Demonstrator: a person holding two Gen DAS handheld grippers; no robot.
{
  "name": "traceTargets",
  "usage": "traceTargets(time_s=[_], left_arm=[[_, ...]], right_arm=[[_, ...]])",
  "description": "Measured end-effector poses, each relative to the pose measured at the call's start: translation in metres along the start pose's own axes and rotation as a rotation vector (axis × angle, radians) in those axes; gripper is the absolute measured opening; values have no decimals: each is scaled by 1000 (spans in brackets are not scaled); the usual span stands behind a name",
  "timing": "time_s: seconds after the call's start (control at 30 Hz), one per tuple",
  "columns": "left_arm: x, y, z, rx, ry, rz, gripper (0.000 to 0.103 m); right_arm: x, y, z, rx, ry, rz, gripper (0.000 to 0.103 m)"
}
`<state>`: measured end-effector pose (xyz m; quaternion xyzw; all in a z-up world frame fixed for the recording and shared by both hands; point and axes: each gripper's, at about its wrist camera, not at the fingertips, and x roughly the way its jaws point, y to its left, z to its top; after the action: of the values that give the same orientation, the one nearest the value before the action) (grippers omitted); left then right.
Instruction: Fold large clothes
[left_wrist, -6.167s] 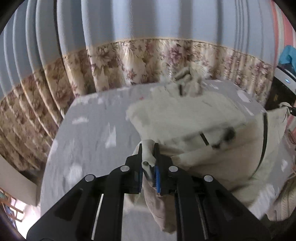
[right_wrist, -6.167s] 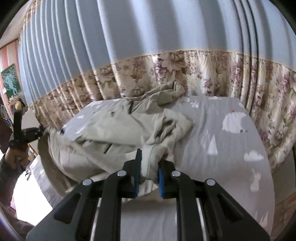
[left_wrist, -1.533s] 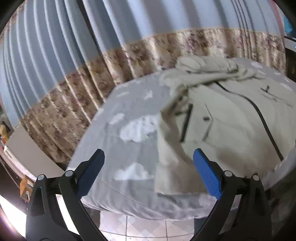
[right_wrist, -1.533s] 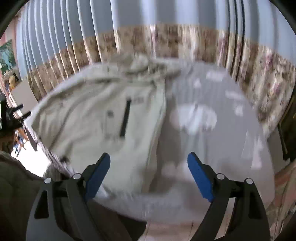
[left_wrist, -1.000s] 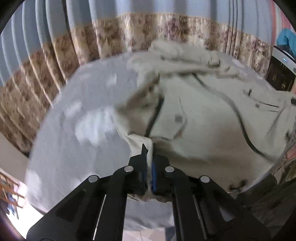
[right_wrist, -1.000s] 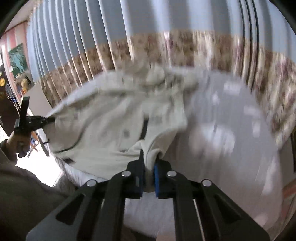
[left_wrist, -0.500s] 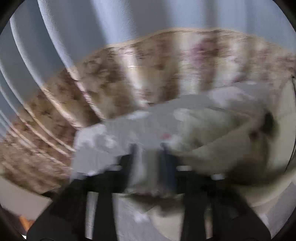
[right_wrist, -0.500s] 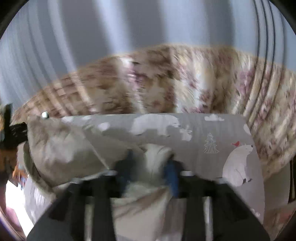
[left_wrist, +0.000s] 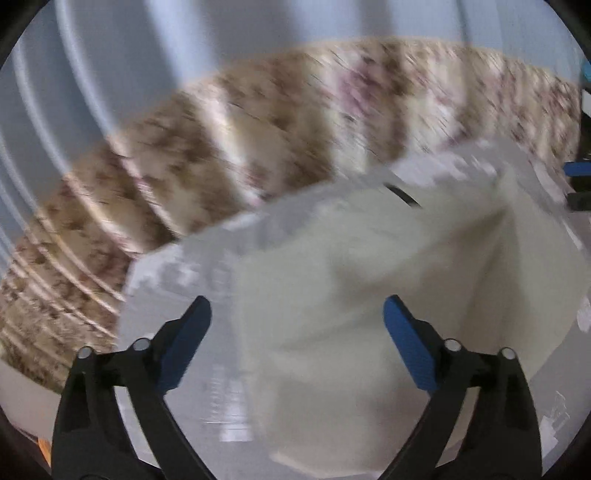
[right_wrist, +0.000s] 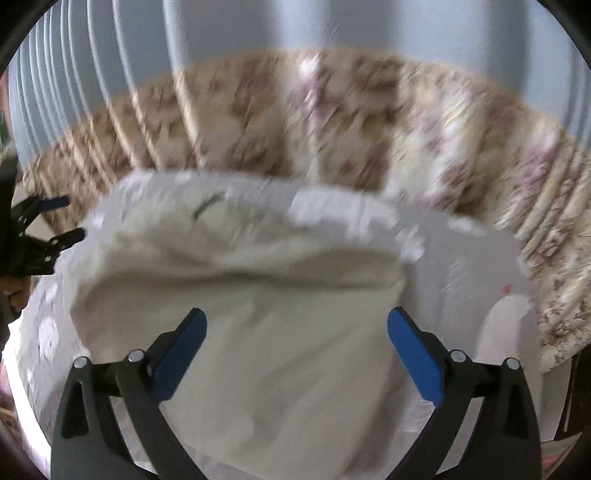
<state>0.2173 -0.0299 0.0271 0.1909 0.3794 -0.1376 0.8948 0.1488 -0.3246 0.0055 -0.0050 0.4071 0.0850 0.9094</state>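
A large beige jacket lies folded over itself on the grey printed bed cover; a dark zip line shows near its far edge. It also fills the middle of the right wrist view. My left gripper is open and empty, just above the jacket's near left part. My right gripper is open and empty above the jacket's near right part. The left gripper also shows at the left edge of the right wrist view. Both views are motion-blurred.
A blue curtain with a floral beige band hangs right behind the bed. Bare grey cover lies to the right of the jacket. The bed's left edge drops off near my left gripper.
Both grippers were shut on the jacket's lower edge and carried it forward over the garment. Now both have opened and let it go; the jacket lies folded.
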Motion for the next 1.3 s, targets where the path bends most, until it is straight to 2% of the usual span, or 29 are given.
traceTargets(time_s=[0.1,0.2,0.3,0.4,0.43,0.47,0.5,0.63,0.7,0.77,0.83,0.9,0.93,1.0,1.07,1.13,1.2,1.3], left_arm=[[32,-21,4,9,45,-25,88],[69,-27,20,-15,98,-9,88],[105,-15,42,-77,118,78,88],[124,4,57,-150,105,174,88],[133,10,61,-157,99,250,86],[140,14,62,-154,102,286,85],[151,20,61,-152,113,331,84],[179,49,41,-158,171,432,81],[185,68,30,-189,202,443,81],[181,88,18,-232,205,442,82],[165,96,13,-229,176,428,81],[138,92,12,-212,113,415,81],[116,84,12,-211,65,376,80],[78,62,10,-217,-4,294,83],[43,27,9,-198,-67,203,92],[17,-11,10,-180,-114,122,94],[9,-49,15,-157,-118,46,95],[22,-91,19,-98,-94,42,95]], right_arm=[[32,16,-2,2,50,35,99],[69,26,10,13,82,12,99],[96,23,25,53,83,-35,99],[115,7,43,131,61,-64,99],[121,1,49,150,52,-69,100],[125,-2,54,159,43,-85,100],[128,-7,59,177,30,-108,100],[130,-40,65,276,32,-236,100],[125,-55,60,315,43,-187,100],[103,-63,49,296,29,-153,100],[75,-68,31,266,3,-131,101],[51,-71,10,246,-12,-131,101],[37,-74,-5,246,-19,-142,101],[22,-81,-28,256,-17,-150,101],[10,-90,-50,291,-24,-145,101],[14,-94,-62,305,-14,-113,101],[27,-95,-69,308,6,-120,101],[49,-88,-70,304,28,-86,101]])
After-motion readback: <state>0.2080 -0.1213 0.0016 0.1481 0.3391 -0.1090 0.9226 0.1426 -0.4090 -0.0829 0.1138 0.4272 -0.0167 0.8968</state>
